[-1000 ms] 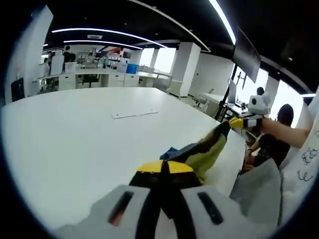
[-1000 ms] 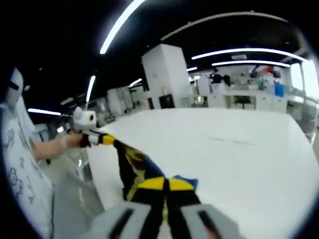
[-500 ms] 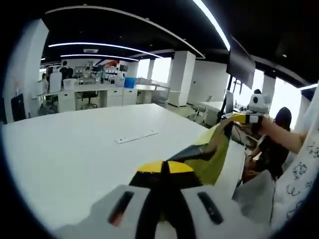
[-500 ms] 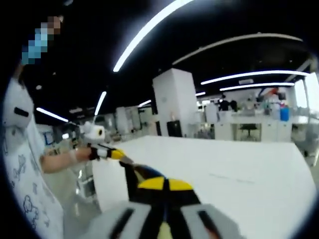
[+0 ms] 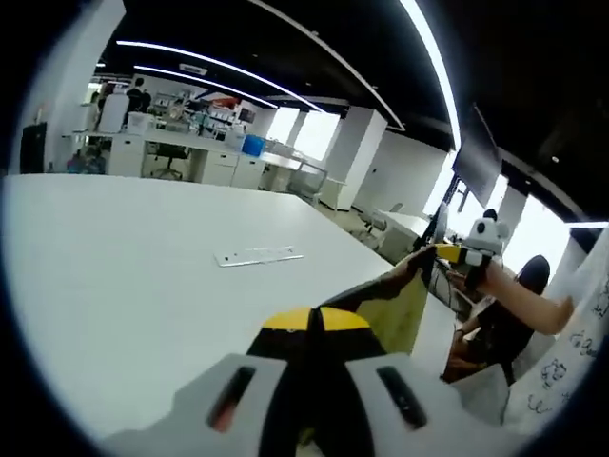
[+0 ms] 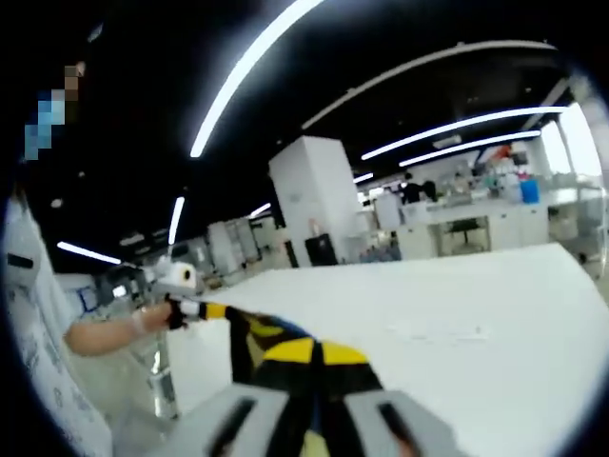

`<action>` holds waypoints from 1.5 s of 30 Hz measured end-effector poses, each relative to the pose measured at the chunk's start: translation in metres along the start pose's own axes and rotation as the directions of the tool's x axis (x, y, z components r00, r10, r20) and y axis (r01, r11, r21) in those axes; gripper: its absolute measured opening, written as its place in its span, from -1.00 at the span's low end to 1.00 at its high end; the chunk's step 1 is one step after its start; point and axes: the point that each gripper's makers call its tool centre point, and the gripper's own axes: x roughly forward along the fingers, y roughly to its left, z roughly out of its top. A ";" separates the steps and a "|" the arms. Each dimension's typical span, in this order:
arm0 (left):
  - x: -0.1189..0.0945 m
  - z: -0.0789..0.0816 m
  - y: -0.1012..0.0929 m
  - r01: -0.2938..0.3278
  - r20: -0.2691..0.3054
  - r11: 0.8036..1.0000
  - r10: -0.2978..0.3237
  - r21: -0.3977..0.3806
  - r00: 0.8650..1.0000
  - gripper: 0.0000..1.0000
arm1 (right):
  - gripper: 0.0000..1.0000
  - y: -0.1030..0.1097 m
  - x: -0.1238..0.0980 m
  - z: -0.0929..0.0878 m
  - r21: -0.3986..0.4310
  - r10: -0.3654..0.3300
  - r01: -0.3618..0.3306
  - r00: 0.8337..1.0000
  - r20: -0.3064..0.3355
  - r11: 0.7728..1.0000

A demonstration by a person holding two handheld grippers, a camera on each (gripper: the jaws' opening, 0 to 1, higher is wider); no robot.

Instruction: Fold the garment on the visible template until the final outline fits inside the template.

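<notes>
While the broad white table point(image 5: 124, 286) lies open beyond both cameras, the yellow, black and blue fabric garment point(image 5: 395, 309) hangs clear of it, stretched taut between two hand-held tools near the table's right edge. Its long axis runs straight from one tool to the other, roughly along that edge. The left gripper point(image 5: 314, 328) is clenched on one end of the cloth, and the right gripper point(image 6: 314, 360) is clamped on the other end, seen also far right in the left gripper view. A thin, pale flat strip point(image 5: 257, 255) lies mid-table, far left of the cloth; whether it marks the template cannot be told. Lowering the garment likely means carrying both ends leftward together.
</notes>
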 end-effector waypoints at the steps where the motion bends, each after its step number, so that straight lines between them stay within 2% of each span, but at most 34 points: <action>1: 0.006 -0.002 0.005 -0.001 -0.011 1.000 0.001 -0.017 1.000 -1.00 | -1.00 -0.010 0.006 -0.006 0.029 -0.015 0.015 1.000 -0.023 0.999; 5: 0.034 -0.011 0.031 -0.008 -0.049 0.995 0.003 -0.096 0.999 -1.00 | -1.00 -0.035 0.025 -0.019 0.072 -0.025 0.029 0.998 -0.060 0.997; 7: 0.044 -0.014 0.041 -0.007 -0.059 0.995 0.001 -0.104 0.998 -1.00 | -1.00 -0.048 0.035 -0.028 0.091 -0.034 0.042 0.996 -0.088 0.995; 10: 0.062 -0.019 0.056 -0.019 -0.075 0.991 0.009 -0.133 0.997 -1.00 | -1.00 -0.070 0.051 -0.043 0.078 -0.050 0.062 0.989 -0.140 0.995; 12: 0.075 -0.025 0.069 -0.031 -0.093 0.988 0.017 -0.149 0.996 -1.00 | -1.00 -0.083 0.060 -0.047 0.093 -0.050 0.065 0.987 -0.155 0.994; 15: 0.096 -0.036 0.085 -0.041 -0.134 0.985 0.018 -0.171 0.991 -1.00 | -1.00 -0.101 0.072 -0.063 0.073 -0.072 0.090 0.974 -0.213 0.993; 18: 0.110 -0.048 0.098 -0.065 -0.183 0.983 0.033 -0.173 0.983 -1.00 | -1.00 -0.124 0.089 -0.075 0.101 -0.088 0.115 0.967 -0.238 0.988; 21: 0.127 -0.058 0.114 -0.085 -0.214 0.977 0.042 -0.195 0.976 -1.00 | -1.00 -0.142 0.104 -0.090 0.093 -0.108 0.138 0.956 -0.273 0.986; 26: 0.148 -0.075 0.136 -0.133 -0.261 0.966 0.073 -0.220 0.963 -1.00 | -1.00 -0.175 0.123 -0.124 0.096 -0.137 0.181 0.927 -0.350 0.979; 33: 0.163 -0.096 0.154 -0.184 -0.302 0.953 0.107 -0.240 0.947 -1.00 | -1.00 -0.192 0.139 -0.150 0.099 -0.153 0.208 0.906 -0.394 0.973; 37: 0.164 -0.103 0.156 -0.194 -0.317 0.950 0.111 -0.246 0.942 -1.00 | -1.00 -0.196 0.142 -0.162 0.111 -0.165 0.229 0.897 -0.411 0.967; 42: 0.160 -0.106 0.157 -0.196 -0.330 0.954 0.115 -0.226 0.937 -1.00 | -1.00 -0.194 0.142 -0.170 0.107 -0.165 0.229 0.891 -0.422 0.967; 45: 0.159 -0.108 0.157 -0.194 -0.335 0.963 0.124 -0.186 0.934 -1.00 | -1.00 -0.193 0.142 -0.172 0.101 -0.166 0.229 0.888 -0.429 0.968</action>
